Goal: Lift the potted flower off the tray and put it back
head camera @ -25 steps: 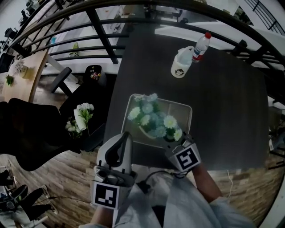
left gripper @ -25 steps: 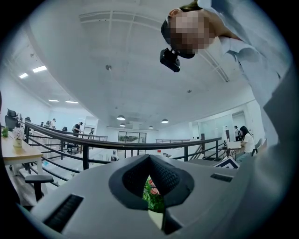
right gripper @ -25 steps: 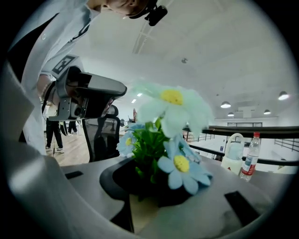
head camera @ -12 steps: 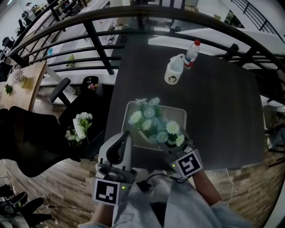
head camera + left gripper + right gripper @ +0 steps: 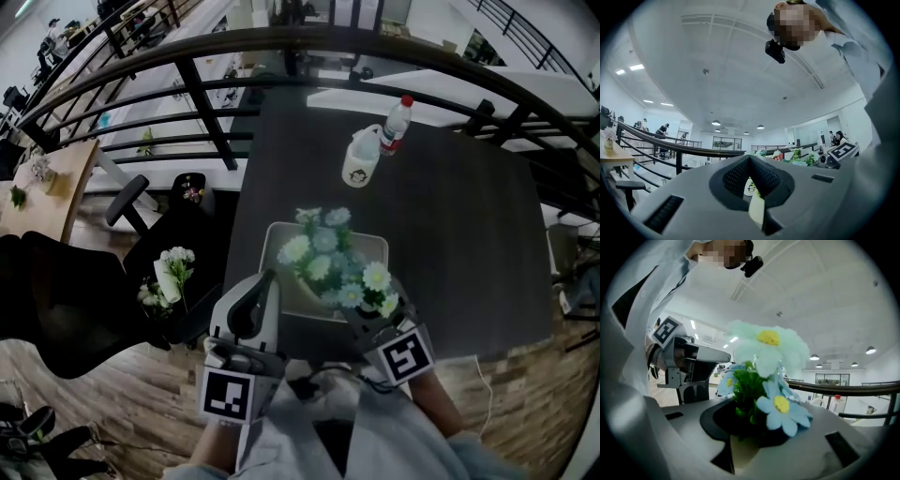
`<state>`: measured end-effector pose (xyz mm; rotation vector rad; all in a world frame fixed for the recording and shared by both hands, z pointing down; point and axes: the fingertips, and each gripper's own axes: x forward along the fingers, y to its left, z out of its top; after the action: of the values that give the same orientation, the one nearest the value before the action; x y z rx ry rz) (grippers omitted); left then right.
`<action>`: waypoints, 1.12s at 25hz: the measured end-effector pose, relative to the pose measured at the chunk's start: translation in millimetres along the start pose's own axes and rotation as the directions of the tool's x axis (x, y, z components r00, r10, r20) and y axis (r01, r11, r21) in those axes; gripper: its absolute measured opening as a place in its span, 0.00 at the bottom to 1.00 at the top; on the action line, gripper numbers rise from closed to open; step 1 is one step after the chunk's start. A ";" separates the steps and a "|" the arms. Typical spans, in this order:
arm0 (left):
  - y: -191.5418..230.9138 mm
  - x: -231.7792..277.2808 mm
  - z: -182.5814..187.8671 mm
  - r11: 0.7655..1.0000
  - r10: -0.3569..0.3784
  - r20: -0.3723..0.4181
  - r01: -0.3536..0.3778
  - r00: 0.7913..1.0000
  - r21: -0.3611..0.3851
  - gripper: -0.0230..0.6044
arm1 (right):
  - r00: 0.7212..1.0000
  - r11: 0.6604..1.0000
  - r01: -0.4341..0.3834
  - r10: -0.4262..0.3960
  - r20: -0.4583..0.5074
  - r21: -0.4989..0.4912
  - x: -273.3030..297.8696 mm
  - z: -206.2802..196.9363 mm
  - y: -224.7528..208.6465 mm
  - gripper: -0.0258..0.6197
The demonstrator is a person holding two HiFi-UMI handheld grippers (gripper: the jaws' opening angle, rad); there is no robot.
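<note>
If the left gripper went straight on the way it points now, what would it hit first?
Most likely the potted flower, which the right gripper holds over the tray: its leaves show through the left gripper's tongs. The mug stands farther along; depth is hard to judge.

Potted flower (image 5: 339,267) pale blue and white blooms, yellow centres, green leaves. Tray (image 5: 370,247) off-white, bench (image 5: 469,225) dark grey. Bottle (image 5: 394,127) clear, red cap
</note>
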<state>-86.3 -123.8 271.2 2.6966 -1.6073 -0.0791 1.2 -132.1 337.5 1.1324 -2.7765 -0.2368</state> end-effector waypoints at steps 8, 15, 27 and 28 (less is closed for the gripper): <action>3.1 -0.2 1.0 1.000 -0.015 0.029 0.016 0.999 -0.004 0.06 | 0.999 0.999 0.032 -0.032 -0.002 -0.024 -6.8 6.5 -3.0 0.21; 3.1 1.6 3.6 1.000 -0.024 0.039 0.025 0.999 -0.006 0.06 | 0.998 0.998 0.054 -0.054 0.034 -0.024 -10.5 21.0 -7.6 0.21; -1.7 -1.7 2.7 0.999 -0.036 0.031 0.036 0.999 0.009 0.06 | 0.998 0.998 0.056 -0.055 0.036 -0.039 -13.1 28.3 -5.7 0.21; -1.5 -2.3 2.4 0.999 -0.035 0.030 0.035 0.999 0.008 0.06 | 0.998 0.998 0.055 -0.054 0.039 -0.041 -12.8 29.1 -5.2 0.21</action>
<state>-86.2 -121.0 268.8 2.7424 -1.5717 -0.1145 8.6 -124.0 307.3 1.2070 -2.7619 -0.3246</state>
